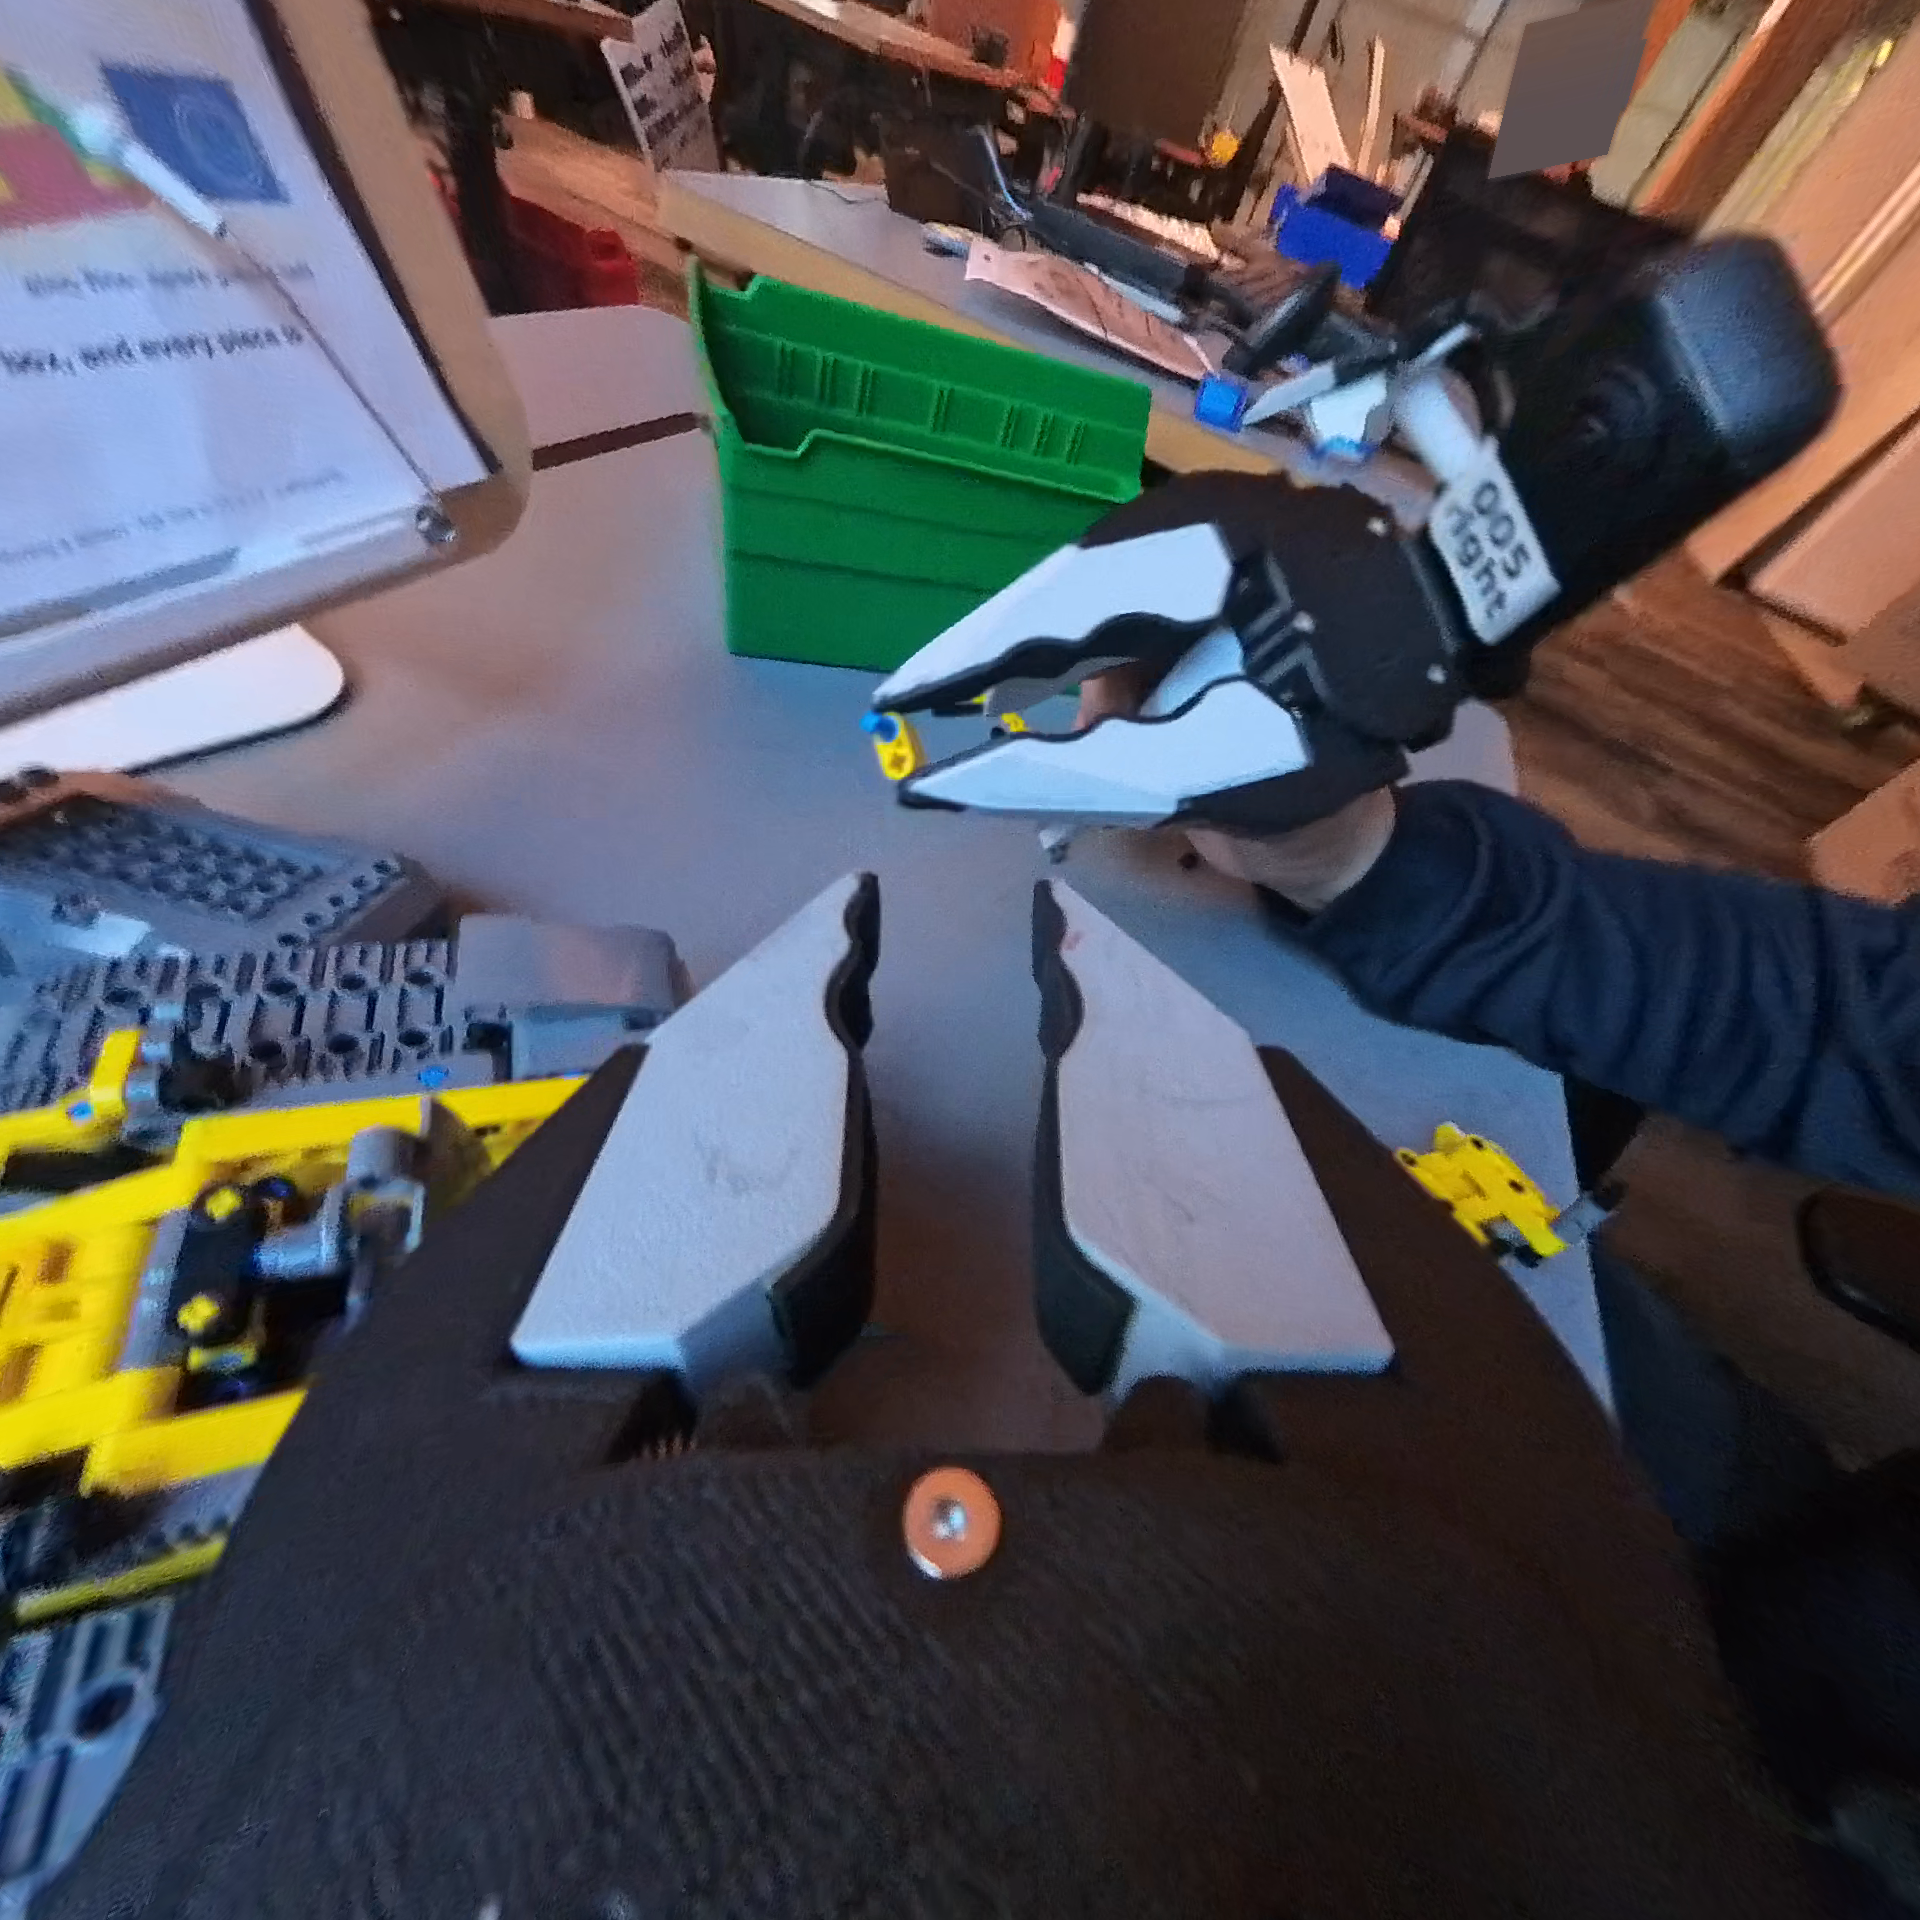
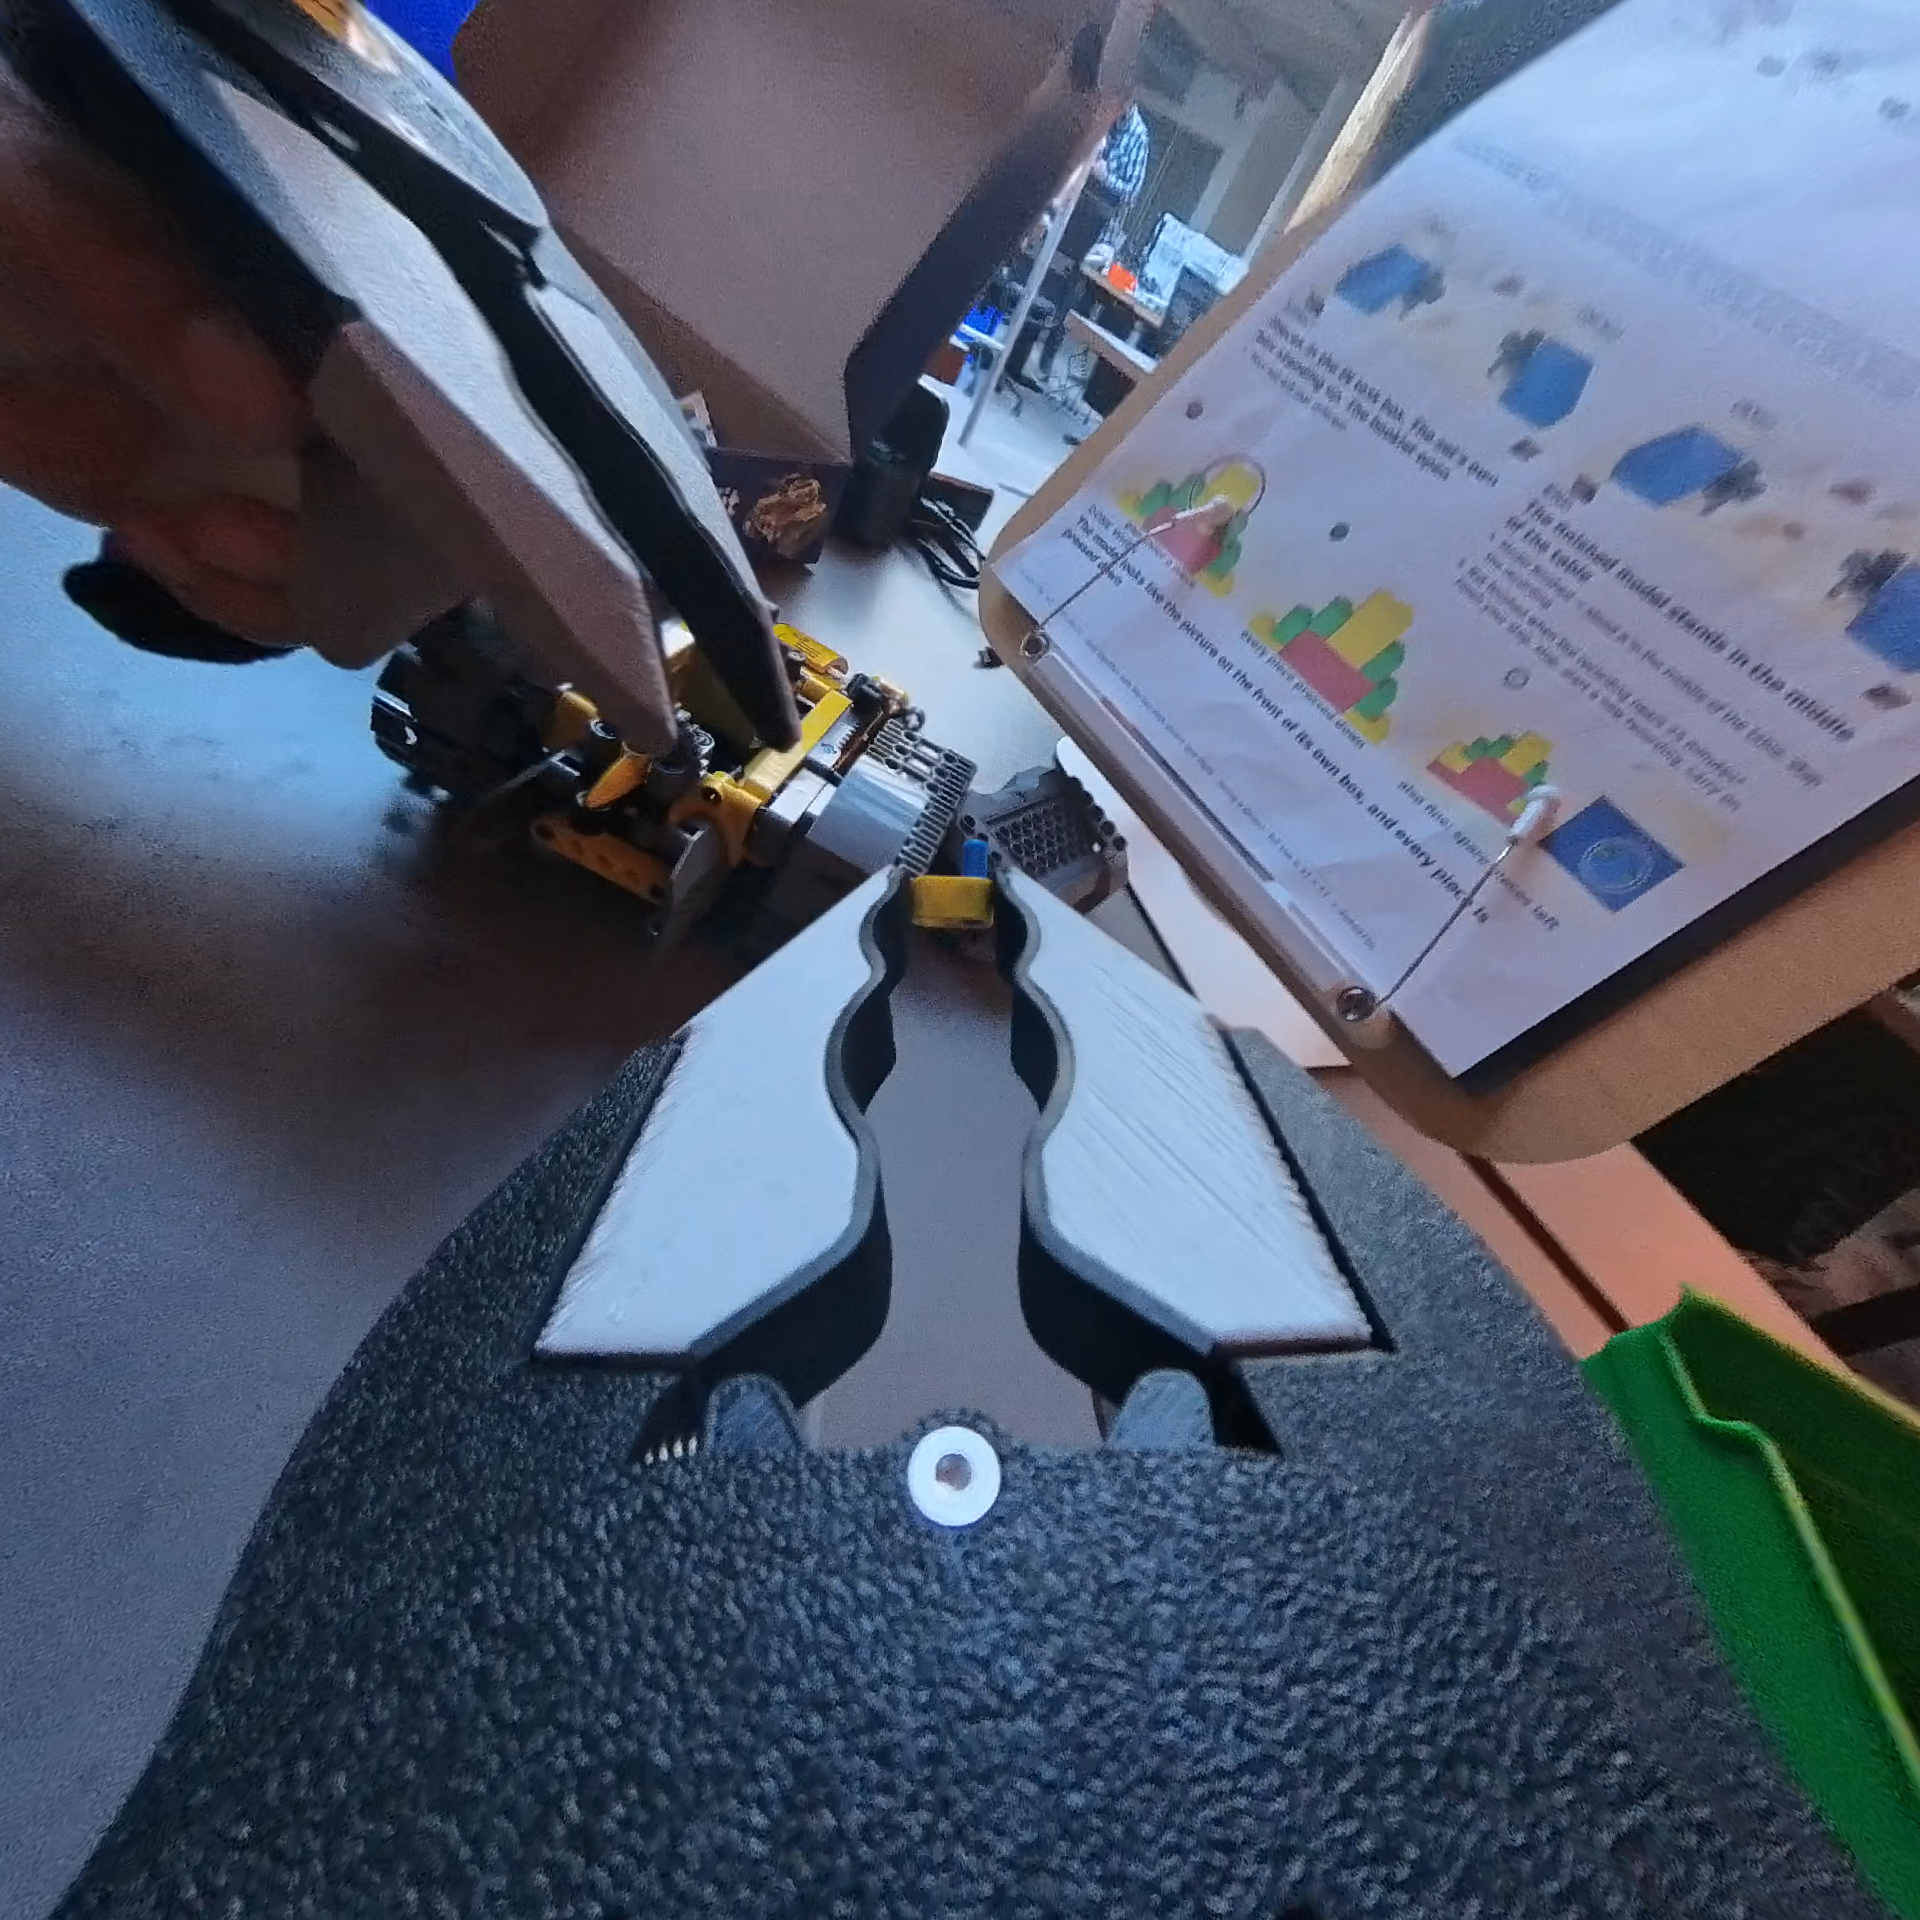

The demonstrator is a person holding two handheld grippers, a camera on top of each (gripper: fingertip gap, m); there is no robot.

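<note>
My right gripper is shut on a small yellow brick piece with a blue pin, held at the fingertips above the table. It also shows in the left wrist view, held by a hand in a dark sleeve, with the piece at its tips. My left gripper is open and empty, over bare table beside a yellow and grey brick model. In the right wrist view the left gripper hangs close over the model; I cannot tell if they touch.
A green bin stands at the far side of the table and also shows in the right wrist view. A tilted instruction board stands at the left. A small yellow brick assembly lies near the table's right edge. About 5 cm separates my left fingertips from my right. From the left gripper's tips to the small yellow brick assembly is close to 20 cm.
</note>
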